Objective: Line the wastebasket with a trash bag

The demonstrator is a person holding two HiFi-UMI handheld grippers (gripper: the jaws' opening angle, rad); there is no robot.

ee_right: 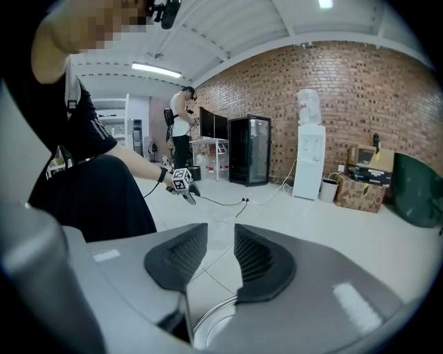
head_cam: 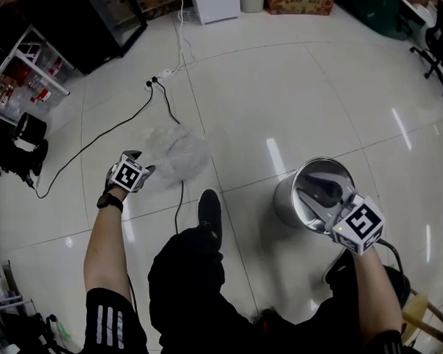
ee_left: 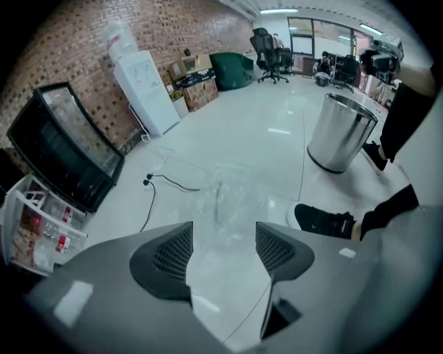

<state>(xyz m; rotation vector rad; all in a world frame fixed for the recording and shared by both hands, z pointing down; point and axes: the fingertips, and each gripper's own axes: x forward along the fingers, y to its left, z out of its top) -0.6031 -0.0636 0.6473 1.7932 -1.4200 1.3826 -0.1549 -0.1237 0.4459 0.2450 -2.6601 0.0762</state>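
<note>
- The wastebasket [head_cam: 289, 199], a round shiny metal bin, stands upright on the pale tiled floor; its mouth is open and no liner shows on its rim
- The trash bag [head_cam: 176, 154] is a crumpled heap of clear film lying flat on the floor, well apart from the wastebasket on its left in the head view; a black cable [head_cam: 97, 144] runs over the tiles past the bag, on the side away from the wastebasket
- The left gripper [head_cam: 143, 162] hangs low at the edge of the bag farthest from the wastebasket, tilted down at it; in the left gripper view its jaws stand wide apart [ee_left: 223, 245] with only floor and the film [ee_left: 228, 200] showing beyond them; it holds nothing
- The right gripper [head_cam: 337, 199] sits over the wastebasket's near rim; in the right gripper view its jaws [ee_right: 220, 259] are a narrow gap apart, floor shows through that gap, and the rim [ee_right: 208, 325] curves just beneath; nothing is pinched
- The person's black shoe [head_cam: 210, 213] rests on the floor between the bag and the wastebasket
</note>
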